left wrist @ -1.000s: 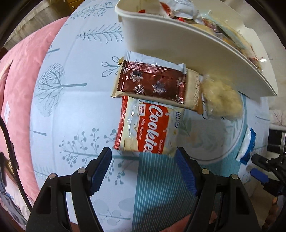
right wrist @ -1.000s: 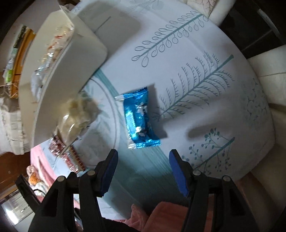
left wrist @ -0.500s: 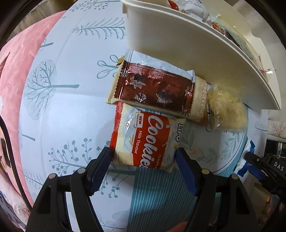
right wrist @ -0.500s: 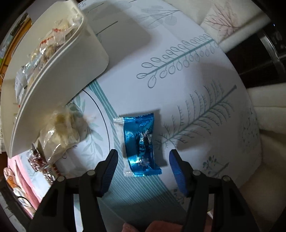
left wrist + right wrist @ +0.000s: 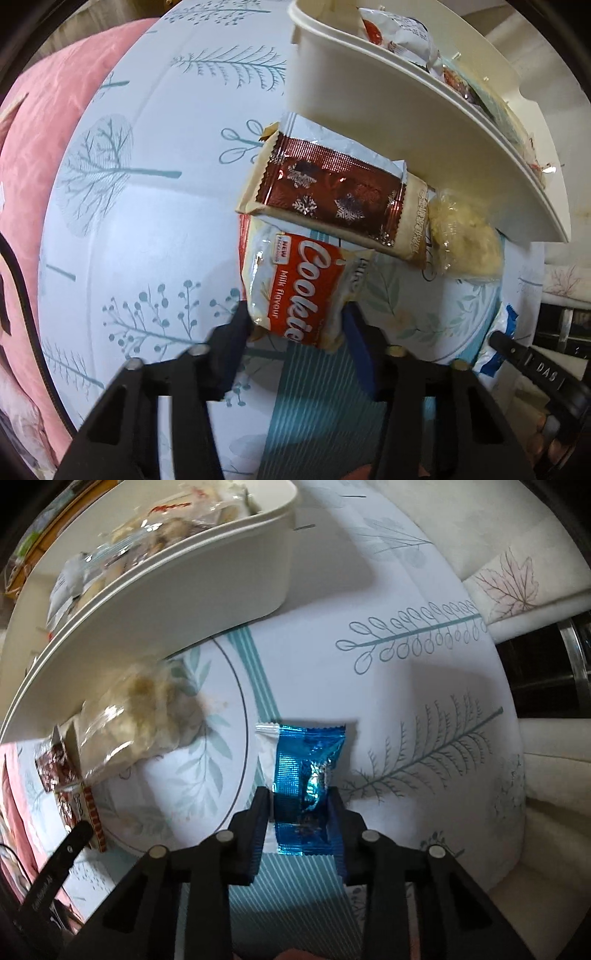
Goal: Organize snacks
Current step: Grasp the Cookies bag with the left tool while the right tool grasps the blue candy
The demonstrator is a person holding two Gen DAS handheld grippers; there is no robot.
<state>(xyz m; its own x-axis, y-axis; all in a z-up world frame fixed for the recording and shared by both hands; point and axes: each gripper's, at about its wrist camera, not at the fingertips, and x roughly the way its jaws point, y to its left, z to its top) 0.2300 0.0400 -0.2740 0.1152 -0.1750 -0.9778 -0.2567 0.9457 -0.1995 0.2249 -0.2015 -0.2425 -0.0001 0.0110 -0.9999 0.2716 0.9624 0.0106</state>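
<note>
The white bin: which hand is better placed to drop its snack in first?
Probably the left gripper: it grips the cookie pack just below the white bin. The right gripper holds the blue packet farther away.

both grippers, left (image 5: pixel 297 326) & right (image 5: pixel 301 814): black plastic frames w/ silver screws, blue finger pads (image 5: pixel 338 834).

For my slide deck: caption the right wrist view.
Right hand-held gripper shut on a blue foil snack packet lying on the leaf-print tablecloth, beside a white snack bin.
</note>
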